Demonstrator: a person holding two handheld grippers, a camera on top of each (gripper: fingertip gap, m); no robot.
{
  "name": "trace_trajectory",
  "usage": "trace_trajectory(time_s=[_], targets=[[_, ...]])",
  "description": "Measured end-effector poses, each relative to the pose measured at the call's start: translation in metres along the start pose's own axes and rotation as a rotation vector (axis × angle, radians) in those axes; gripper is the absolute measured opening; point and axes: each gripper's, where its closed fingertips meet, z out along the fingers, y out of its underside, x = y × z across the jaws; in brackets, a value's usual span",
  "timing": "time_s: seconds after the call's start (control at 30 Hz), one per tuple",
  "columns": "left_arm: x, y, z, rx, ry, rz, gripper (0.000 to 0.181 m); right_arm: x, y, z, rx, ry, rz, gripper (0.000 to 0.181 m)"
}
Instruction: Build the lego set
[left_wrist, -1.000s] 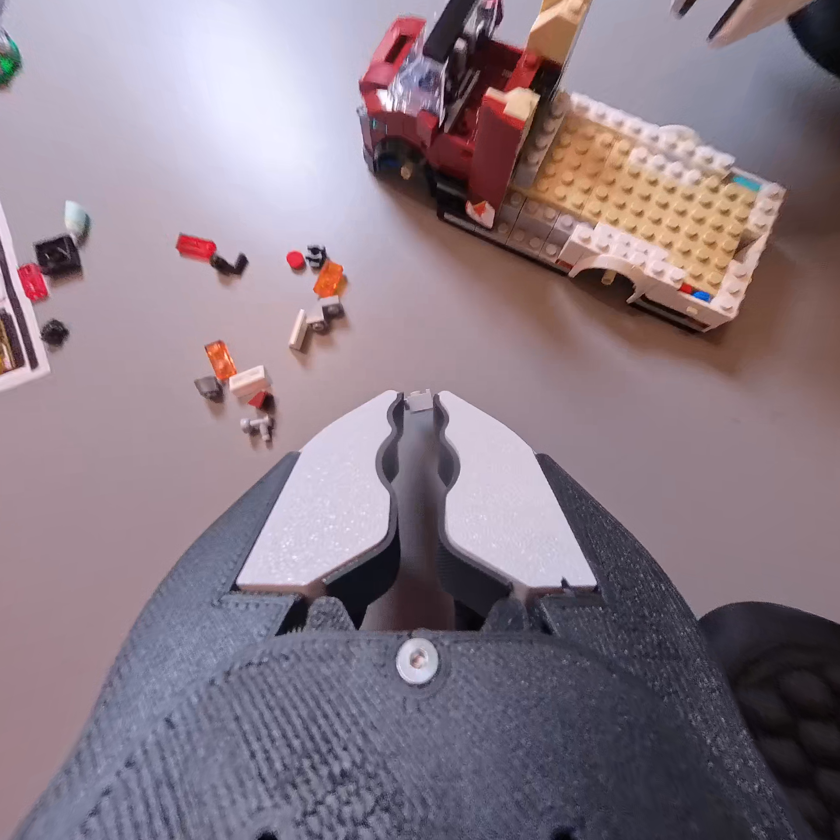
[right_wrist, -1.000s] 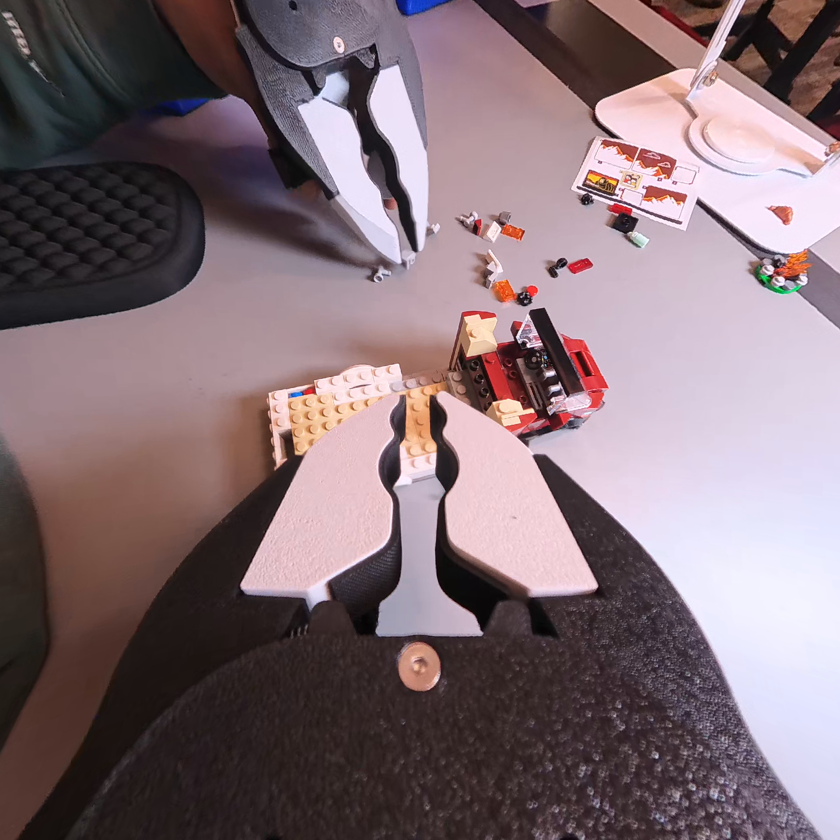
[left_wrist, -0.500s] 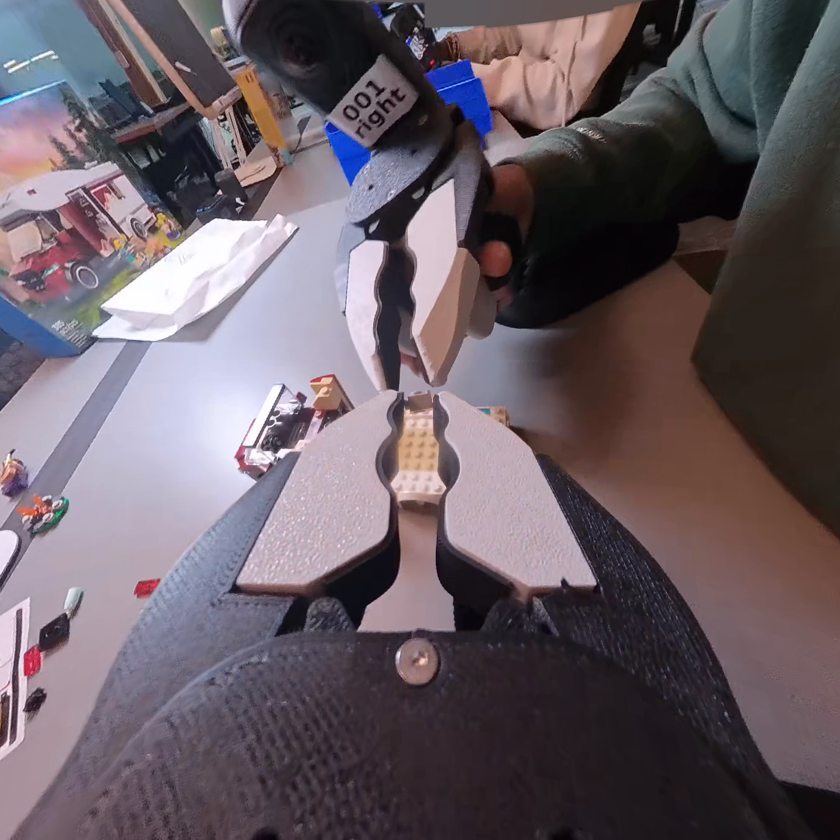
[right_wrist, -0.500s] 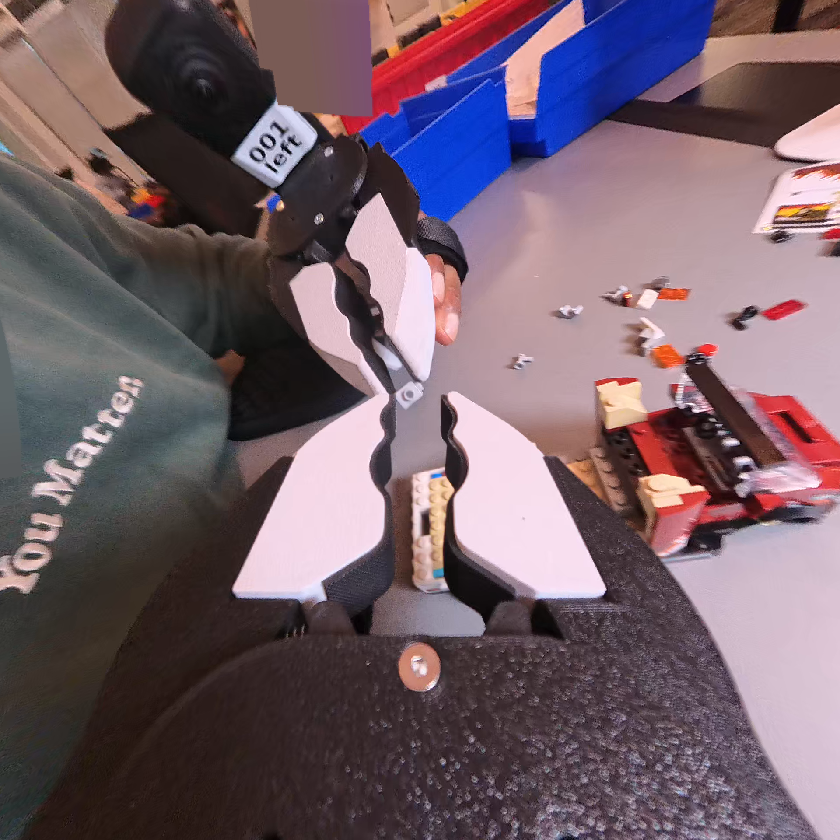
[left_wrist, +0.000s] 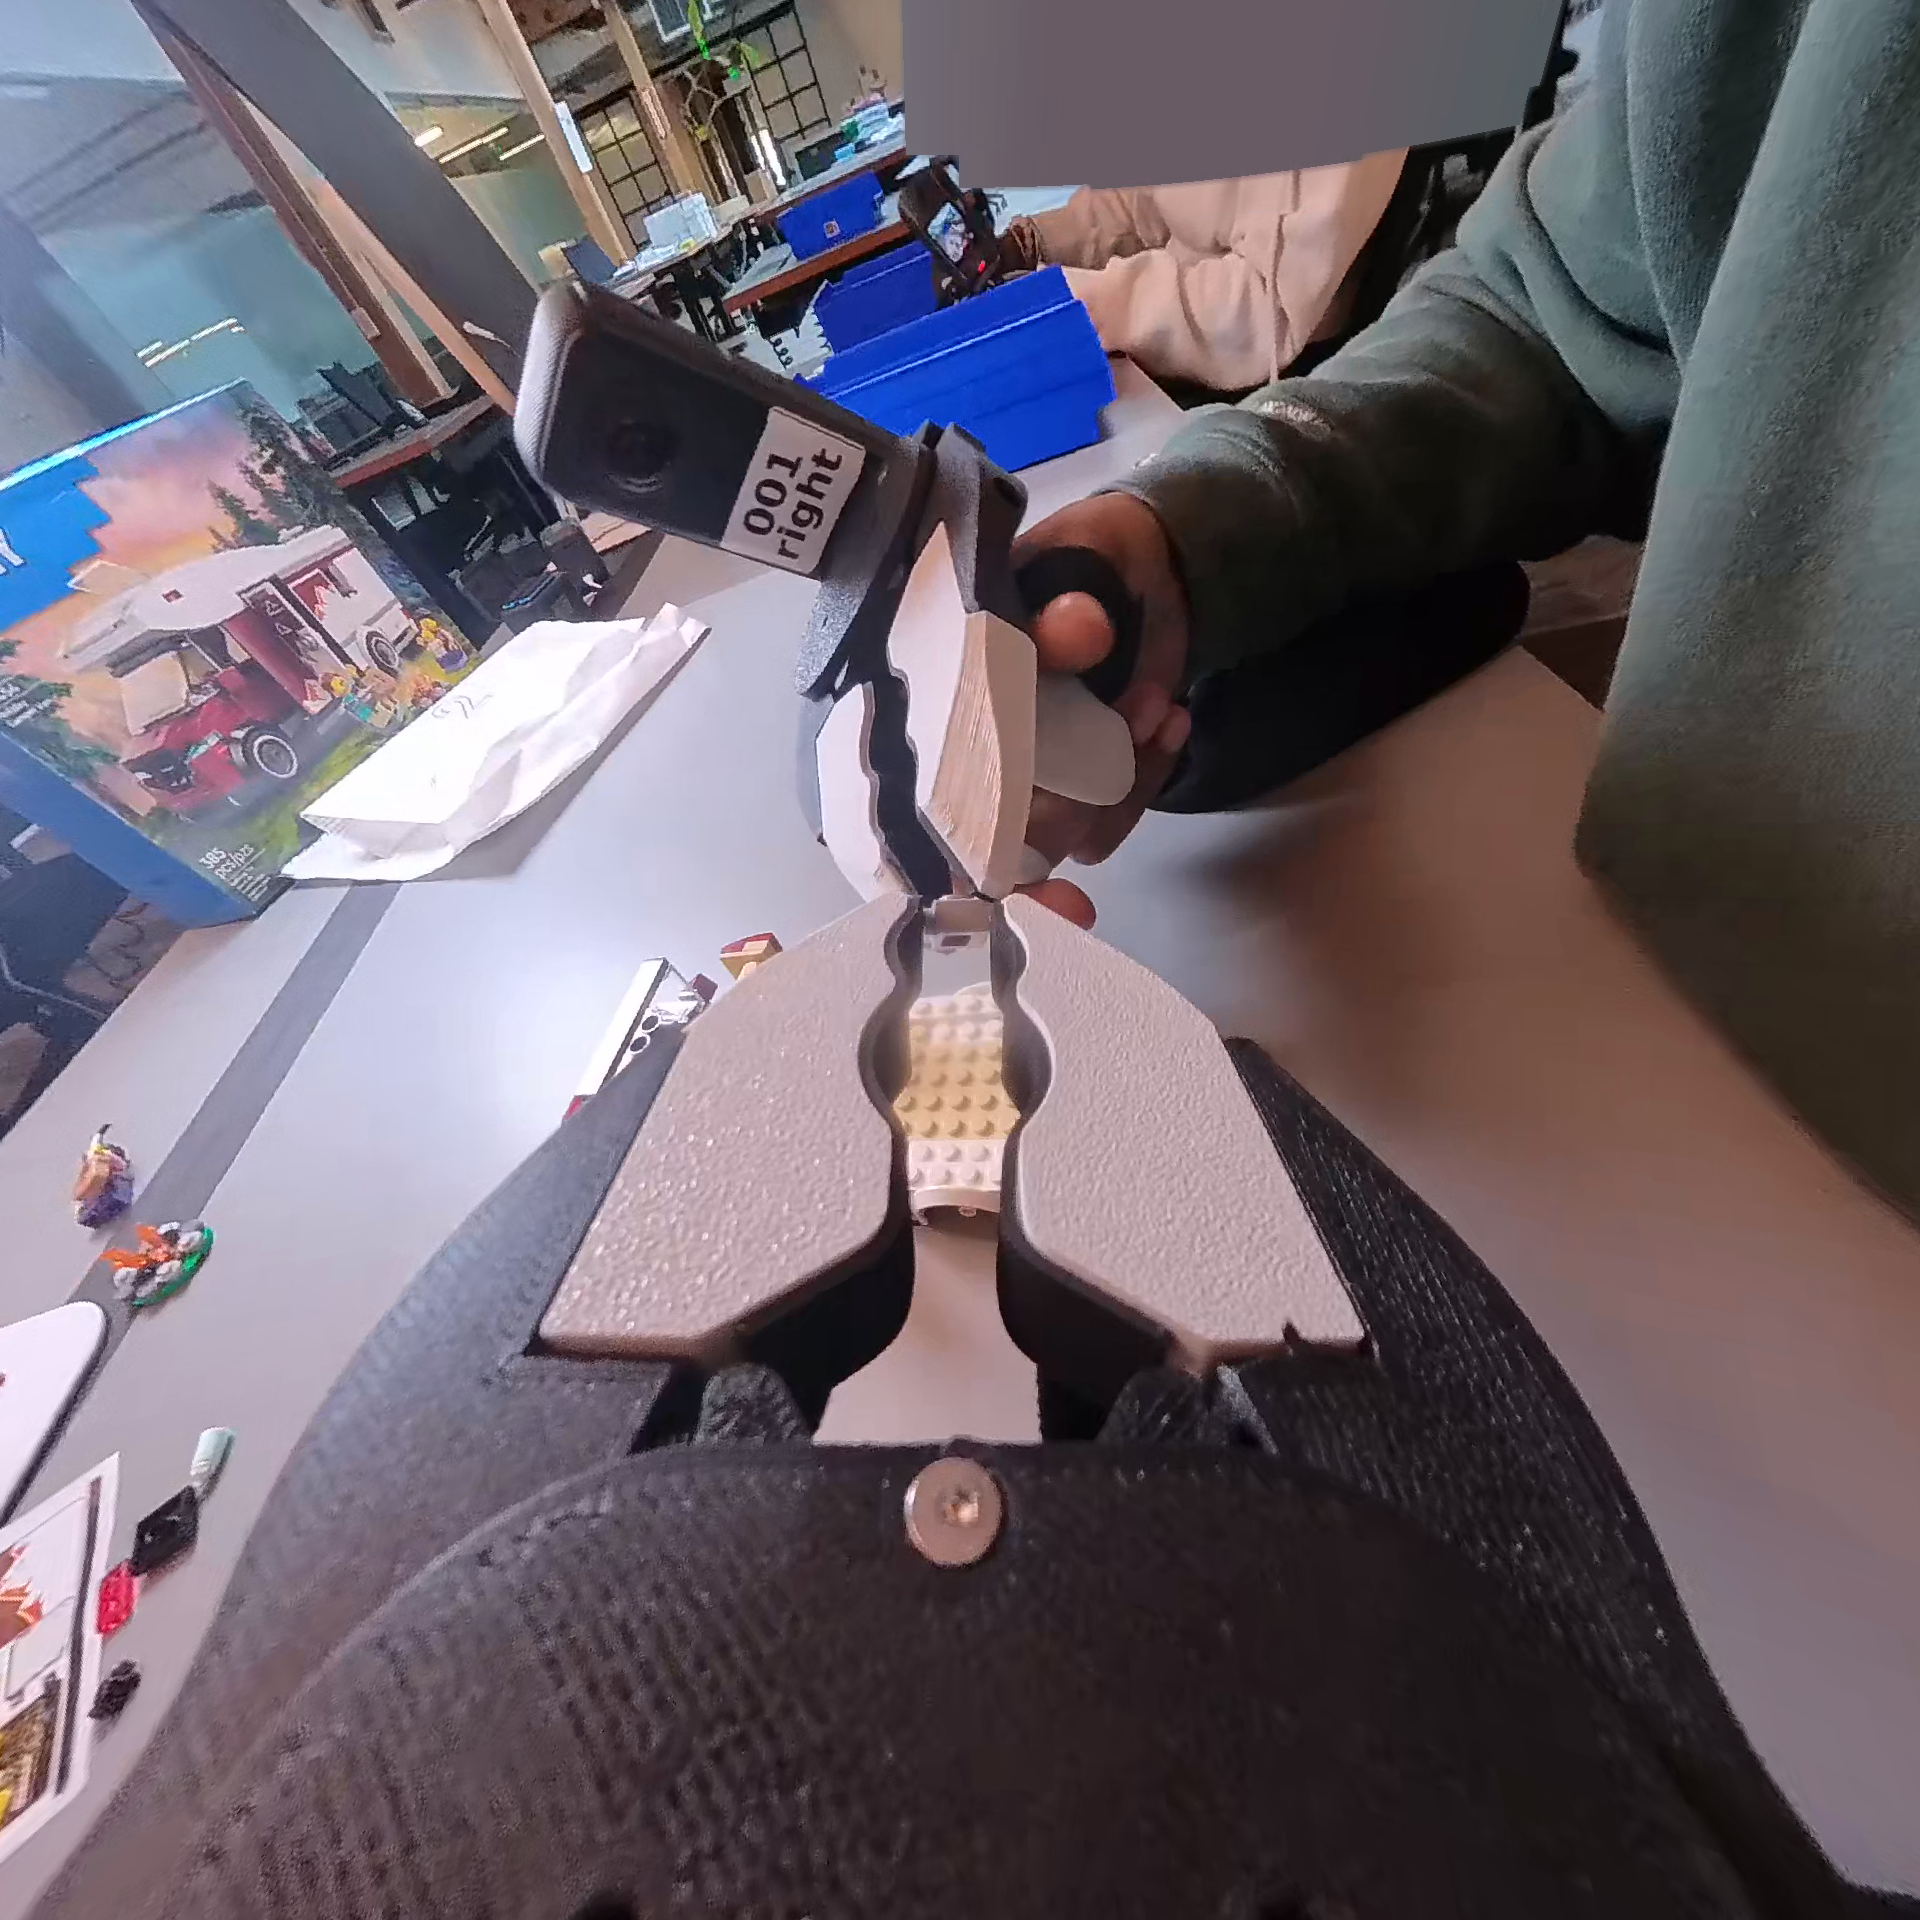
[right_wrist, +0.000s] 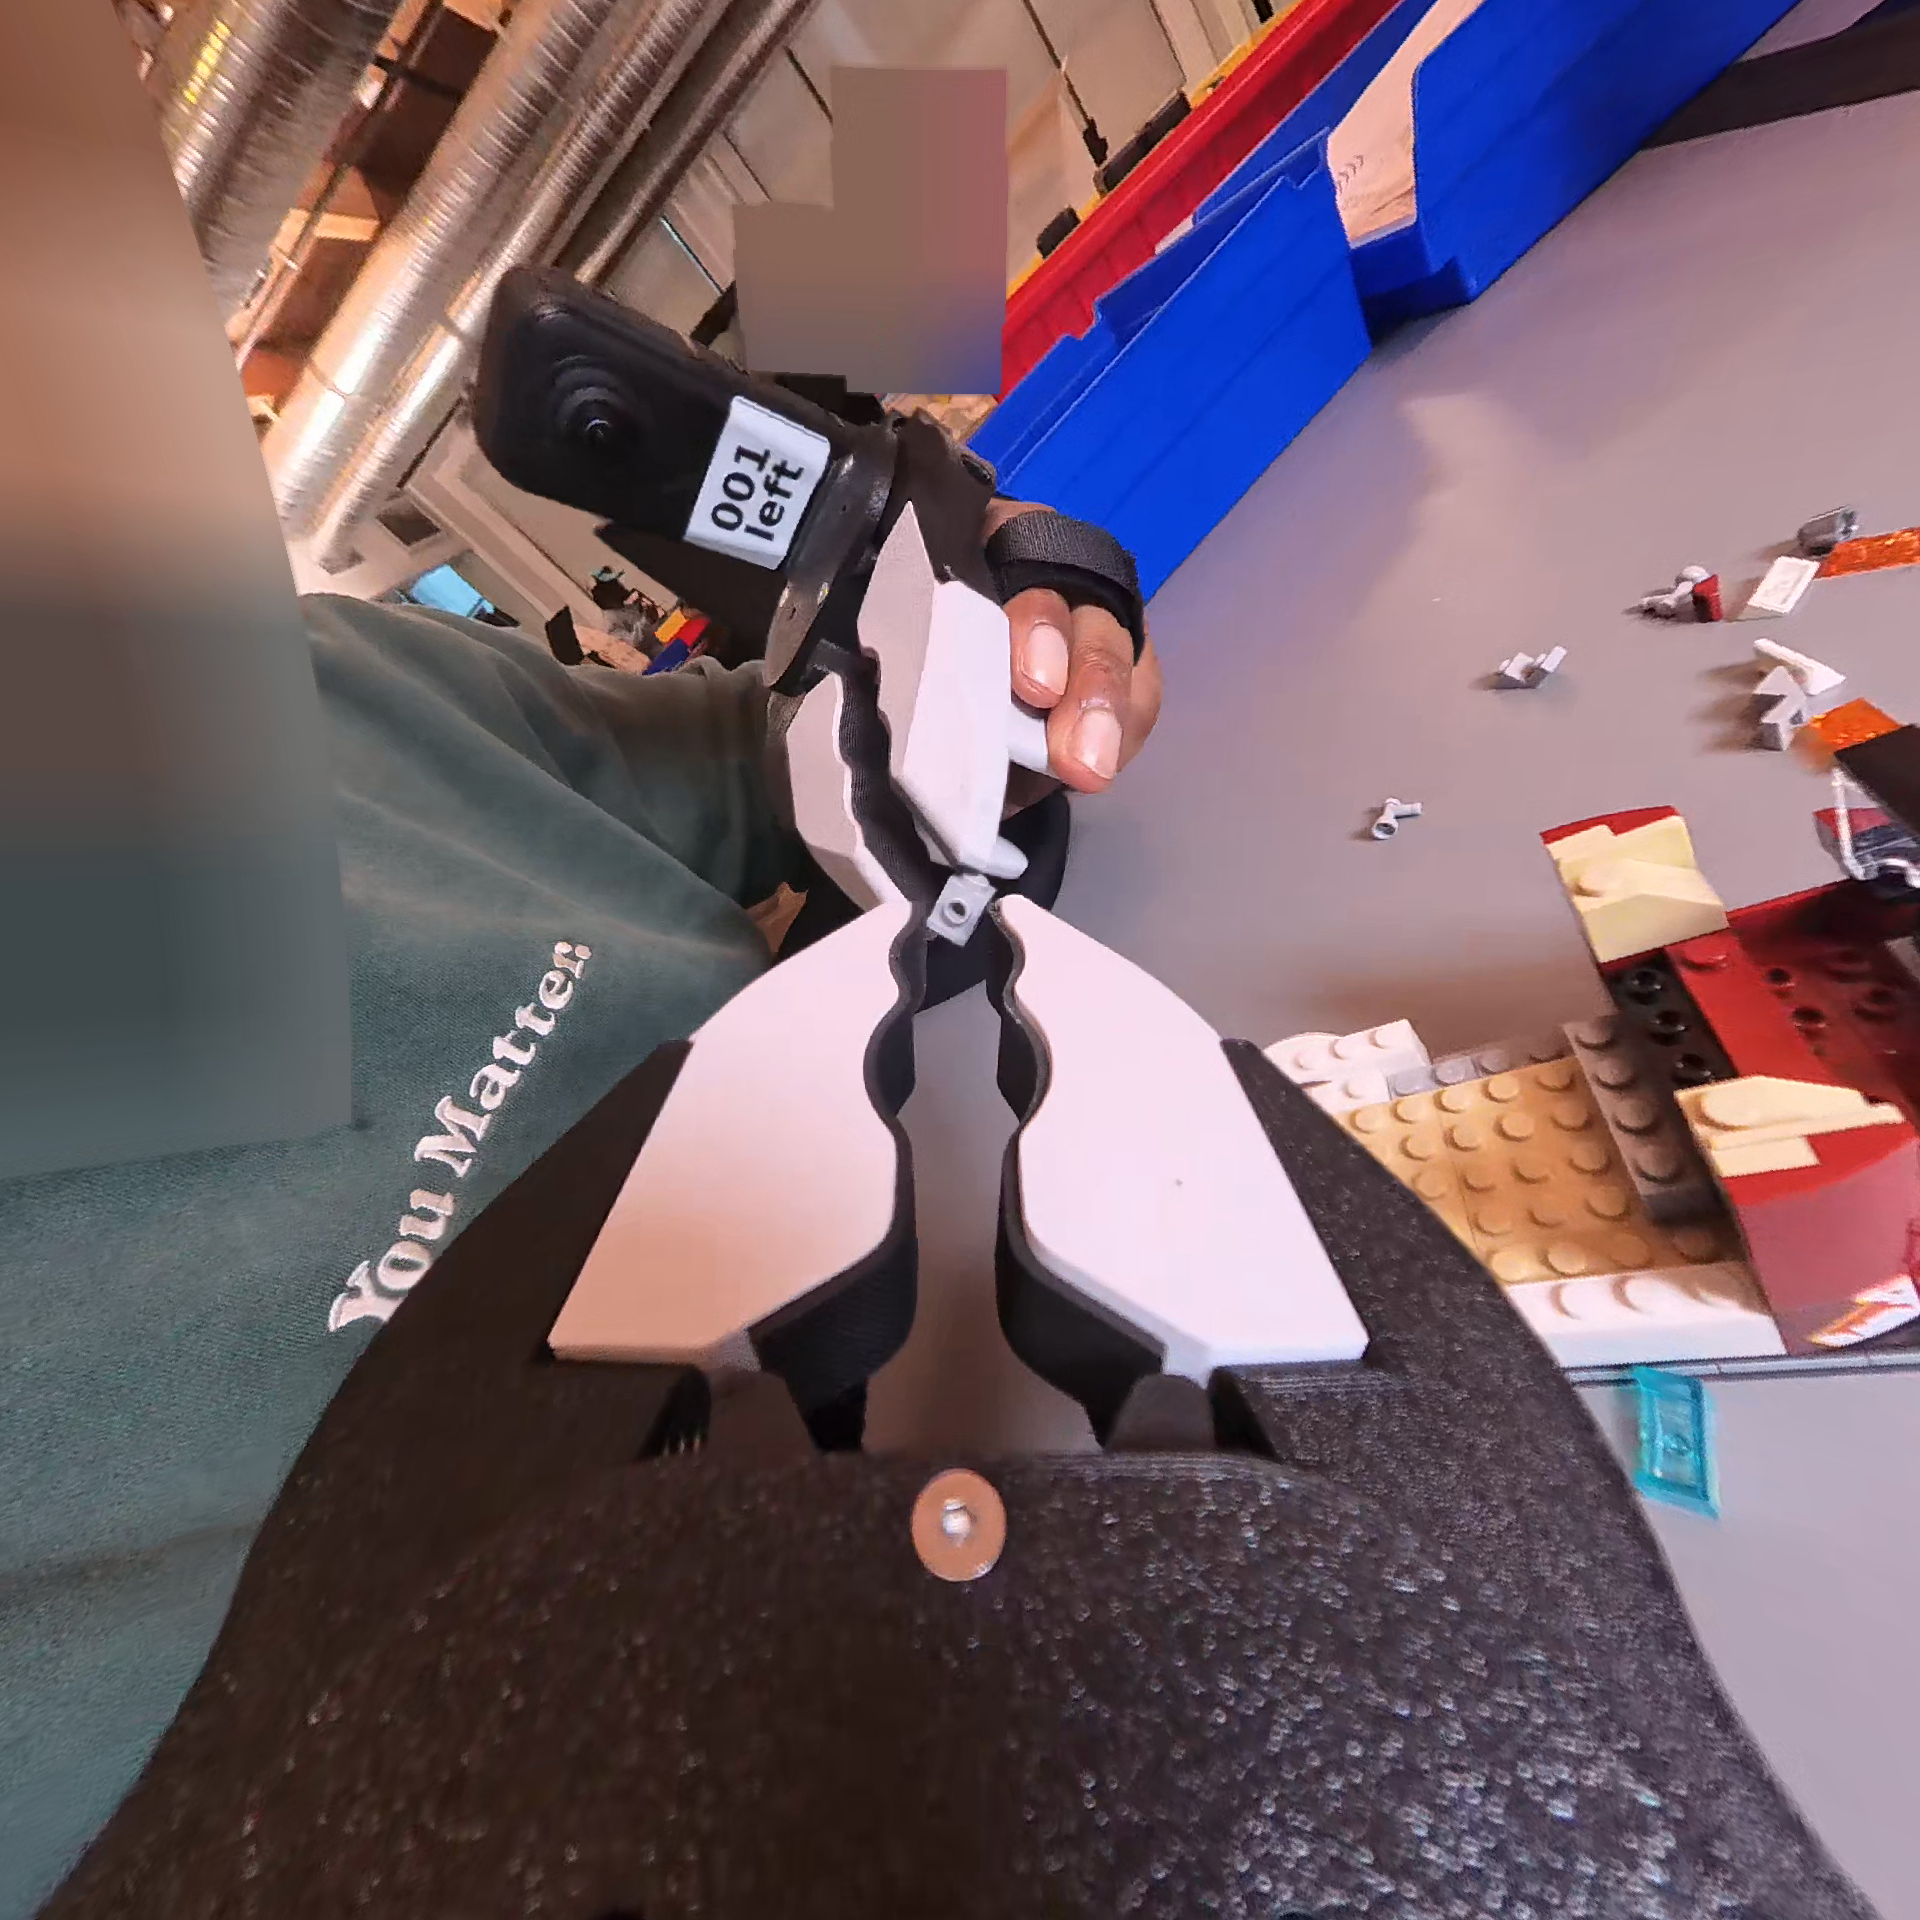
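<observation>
Handover: your left gripper (left_wrist: 954, 916) pinches the small grey clip brick (right_wrist: 958, 907); right gripper (right_wrist: 954, 914) jaws nearly closed around it at twelve o'clock—clamp, then release left.

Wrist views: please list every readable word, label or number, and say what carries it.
I do not copy writing out; these things carry it:
white label, camera of the right gripper
white label, camera of the left gripper
white lettering, green sweatshirt
small print, set box
</observation>
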Motion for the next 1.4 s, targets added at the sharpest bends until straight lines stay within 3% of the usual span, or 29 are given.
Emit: trace_trajectory(time_s=[0.2,0.4,0.5,1.03,1.4], targets=[[-0.008,0.004,-0.001,0.034,0.012,-0.187,0.018,0.004,-0.009,-0.004,0.045,0.093,-0.133,0.009],[-0.019,0.005,-0.001,0.113,0.085,-0.571,0.017,0.011,-0.012,-0.005,0.012,0.326,-0.505,0.010],[-0.018,0.004,-0.001,0.137,0.129,-0.668,0.015,0.013,-0.010,-0.002,-0.002,0.383,-0.594,0.009],[-0.018,0.007,0.000,0.148,0.132,-0.760,0.007,0.020,-0.015,-0.004,-0.042,0.598,-0.878,0.009],[-0.005,0.022,0.002,-0.016,0.132,-0.485,0.006,0.018,0.002,-0.002,-0.095,0.402,-0.695,0.012]])
